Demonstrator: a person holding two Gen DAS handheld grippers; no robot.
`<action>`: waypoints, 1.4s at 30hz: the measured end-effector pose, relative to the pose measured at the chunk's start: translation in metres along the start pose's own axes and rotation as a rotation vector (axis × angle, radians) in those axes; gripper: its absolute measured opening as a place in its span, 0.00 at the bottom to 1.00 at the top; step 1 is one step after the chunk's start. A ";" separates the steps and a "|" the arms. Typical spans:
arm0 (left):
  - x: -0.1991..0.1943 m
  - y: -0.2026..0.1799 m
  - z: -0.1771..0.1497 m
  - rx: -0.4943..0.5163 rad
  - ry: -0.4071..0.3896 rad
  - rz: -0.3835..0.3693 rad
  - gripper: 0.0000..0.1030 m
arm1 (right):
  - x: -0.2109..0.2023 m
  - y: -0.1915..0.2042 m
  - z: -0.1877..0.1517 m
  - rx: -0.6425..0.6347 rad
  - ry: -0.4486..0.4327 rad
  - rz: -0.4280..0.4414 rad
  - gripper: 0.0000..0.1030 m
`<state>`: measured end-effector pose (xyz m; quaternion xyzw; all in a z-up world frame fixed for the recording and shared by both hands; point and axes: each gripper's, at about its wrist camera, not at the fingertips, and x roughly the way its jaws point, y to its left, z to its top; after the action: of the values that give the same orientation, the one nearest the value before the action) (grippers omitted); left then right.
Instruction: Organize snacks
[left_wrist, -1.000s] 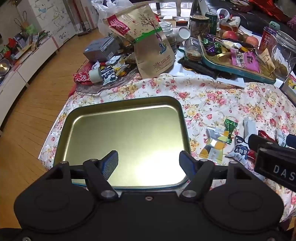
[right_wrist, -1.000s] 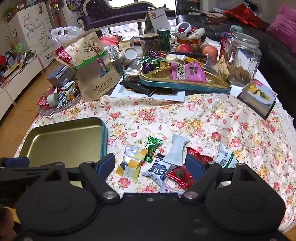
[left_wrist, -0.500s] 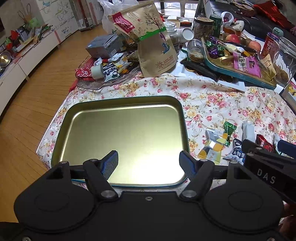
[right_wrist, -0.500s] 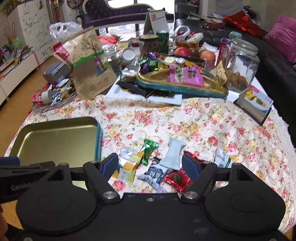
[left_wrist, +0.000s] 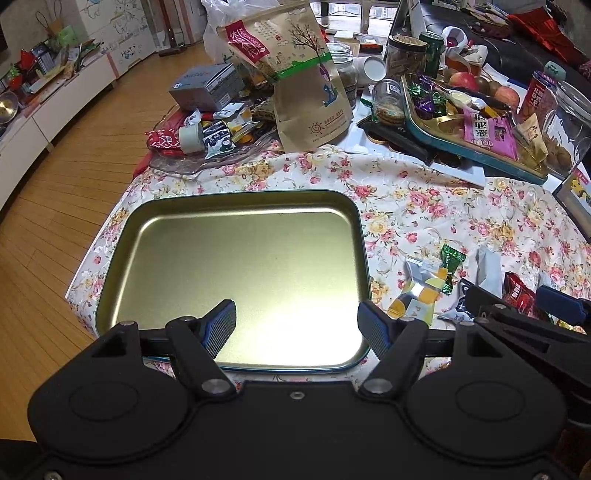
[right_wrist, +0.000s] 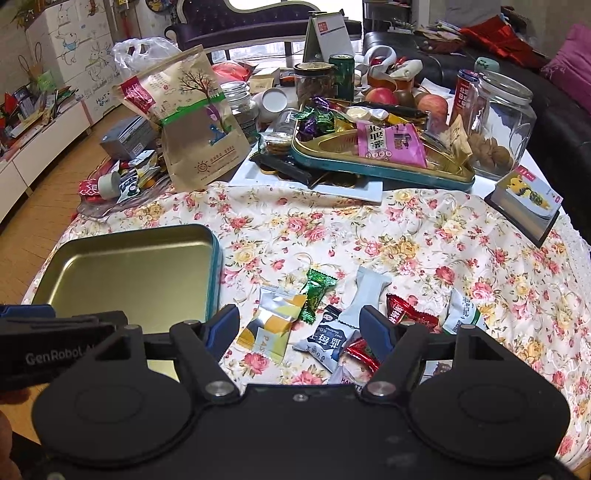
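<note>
Left gripper (left_wrist: 297, 325) fingers spread, nothing held; shallow gold metal tray (left_wrist: 236, 206) bare ahead. Right gripper (right_wrist: 299, 326) spread over small wrapped snack packets (right_wrist: 325, 338).

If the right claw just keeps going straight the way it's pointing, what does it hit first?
Probably the blue-and-white snack packet lying on the floral tablecloth. It sits between the open fingers of the right claw, with the pale grey wrapped bar just beyond. Depth is hard to judge, so this is a guess.
</note>
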<state>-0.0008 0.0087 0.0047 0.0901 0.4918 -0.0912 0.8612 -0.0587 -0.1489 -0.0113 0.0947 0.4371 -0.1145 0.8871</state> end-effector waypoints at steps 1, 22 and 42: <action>0.000 0.000 0.000 0.001 0.000 0.000 0.72 | 0.000 0.000 0.000 0.000 0.001 -0.003 0.72; -0.014 -0.001 -0.001 -0.052 -0.099 0.049 0.72 | 0.003 0.002 -0.002 -0.009 -0.014 -0.055 0.72; -0.009 0.002 0.000 -0.093 -0.051 0.001 0.72 | 0.004 0.003 -0.003 0.002 0.008 -0.034 0.72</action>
<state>-0.0046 0.0117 0.0129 0.0479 0.4733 -0.0703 0.8768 -0.0575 -0.1457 -0.0164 0.0884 0.4422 -0.1297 0.8831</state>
